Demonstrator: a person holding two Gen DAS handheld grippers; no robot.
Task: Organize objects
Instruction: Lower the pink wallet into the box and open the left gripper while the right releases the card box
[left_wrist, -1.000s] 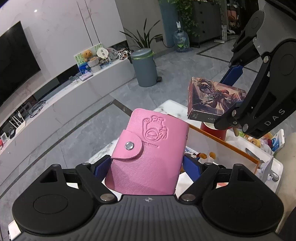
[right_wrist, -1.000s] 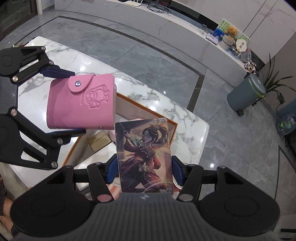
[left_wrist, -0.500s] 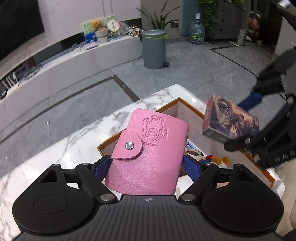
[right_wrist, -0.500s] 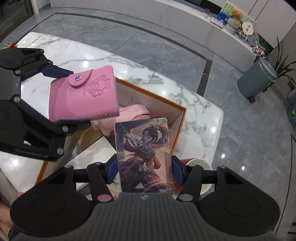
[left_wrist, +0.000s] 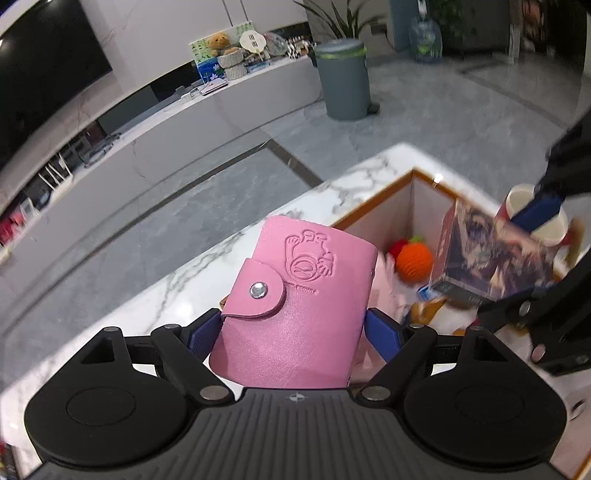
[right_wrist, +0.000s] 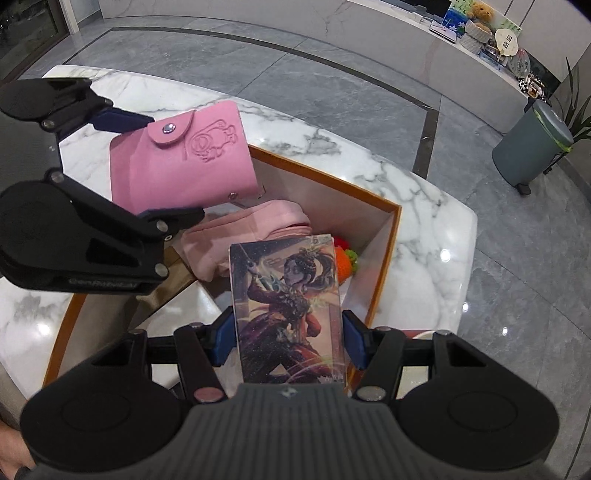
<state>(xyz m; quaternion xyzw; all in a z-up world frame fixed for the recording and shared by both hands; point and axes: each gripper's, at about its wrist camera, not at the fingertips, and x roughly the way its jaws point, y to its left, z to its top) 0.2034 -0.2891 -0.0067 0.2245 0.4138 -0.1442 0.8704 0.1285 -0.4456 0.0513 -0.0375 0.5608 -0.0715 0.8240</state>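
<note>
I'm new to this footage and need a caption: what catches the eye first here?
A bright pink wallet with a snap flap, clamped in the left tool, fills the left view. The right tool grips an illustrated card box. Both hang above an open orange-rimmed box on the marble table.

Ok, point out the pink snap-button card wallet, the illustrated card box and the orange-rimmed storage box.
Pink snap-button card wallet (left_wrist: 295, 314), left wrist view, front face.
Illustrated card box (right_wrist: 291, 314), right wrist view, picture face.
Orange-rimmed storage box (right_wrist: 388, 254), right wrist view, right wall.

The white marble table (right_wrist: 417, 206) carries an orange-rimmed open box (right_wrist: 384, 258) (pink cloth inside) and a cup (left_wrist: 546, 221).
</note>
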